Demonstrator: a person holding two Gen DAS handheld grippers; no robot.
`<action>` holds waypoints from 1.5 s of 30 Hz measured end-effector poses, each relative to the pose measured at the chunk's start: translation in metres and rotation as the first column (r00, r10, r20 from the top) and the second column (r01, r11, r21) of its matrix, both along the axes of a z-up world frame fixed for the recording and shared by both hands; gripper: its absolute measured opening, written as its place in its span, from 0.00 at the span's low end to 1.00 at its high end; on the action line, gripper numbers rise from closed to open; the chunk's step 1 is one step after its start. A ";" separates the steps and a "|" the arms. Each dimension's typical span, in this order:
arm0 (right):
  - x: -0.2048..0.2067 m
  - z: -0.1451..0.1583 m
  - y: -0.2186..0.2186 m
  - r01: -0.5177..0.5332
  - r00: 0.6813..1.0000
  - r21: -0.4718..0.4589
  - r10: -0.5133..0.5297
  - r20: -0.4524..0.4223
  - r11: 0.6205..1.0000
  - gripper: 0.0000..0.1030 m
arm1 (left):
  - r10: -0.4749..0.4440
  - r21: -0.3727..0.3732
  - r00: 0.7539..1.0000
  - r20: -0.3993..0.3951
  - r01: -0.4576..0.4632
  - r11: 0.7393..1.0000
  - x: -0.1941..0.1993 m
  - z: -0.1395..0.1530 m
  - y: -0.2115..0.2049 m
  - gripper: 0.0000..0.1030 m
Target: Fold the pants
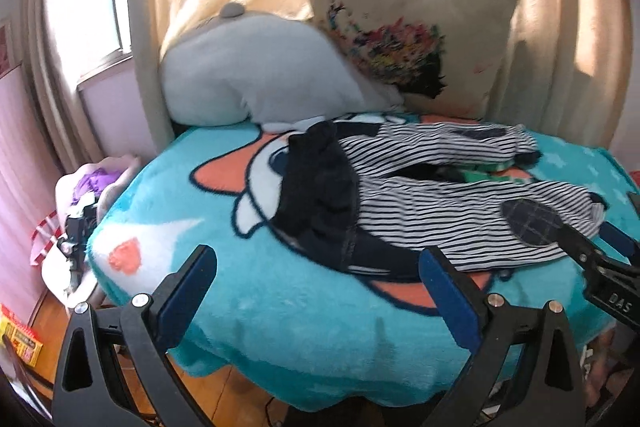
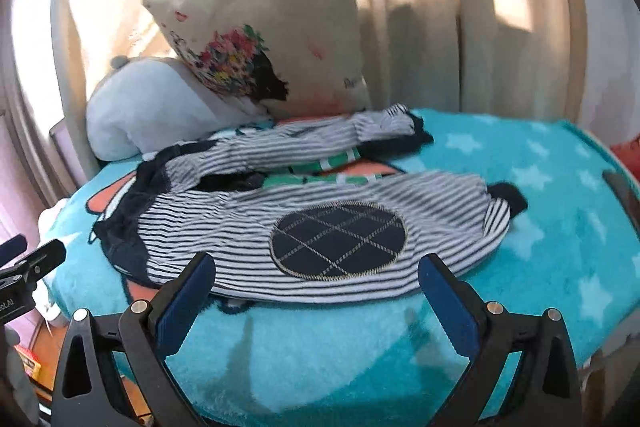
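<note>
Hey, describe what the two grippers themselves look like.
Both match: the left gripper and right gripper have black angular plastic fingers lined with blue pads, joined by silver round bolt heads. No hands or sleeves visible.

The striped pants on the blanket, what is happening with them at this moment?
A person holds two grippers over the striped pants, which lie spread on the teal blanket, legs apart, not yet folded. The left gripper is open near the dark waistband; the right gripper is open near the knee patch. Neither holds anything.
</note>
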State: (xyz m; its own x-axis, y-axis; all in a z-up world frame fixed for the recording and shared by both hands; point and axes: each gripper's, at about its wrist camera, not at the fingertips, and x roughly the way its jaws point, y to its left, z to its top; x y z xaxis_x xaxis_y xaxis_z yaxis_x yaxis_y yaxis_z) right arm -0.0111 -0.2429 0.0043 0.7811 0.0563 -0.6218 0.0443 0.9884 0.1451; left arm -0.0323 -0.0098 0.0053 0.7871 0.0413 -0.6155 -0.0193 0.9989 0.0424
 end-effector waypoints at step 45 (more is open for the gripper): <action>0.306 -0.003 -0.043 -0.461 0.845 -0.145 0.383 -0.373 0.876 0.95 | -0.316 -0.155 0.892 -0.323 0.279 0.948 0.304 -0.038 0.010 0.77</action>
State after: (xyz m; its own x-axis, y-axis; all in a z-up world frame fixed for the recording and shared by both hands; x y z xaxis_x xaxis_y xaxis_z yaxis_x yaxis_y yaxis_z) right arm 0.2947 -0.2861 0.0016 0.4654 0.1658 -0.8694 -0.3789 0.9251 -0.0265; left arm 0.2719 -0.0003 -0.0329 0.4948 -0.2392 -0.8354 0.2769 0.9547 -0.1093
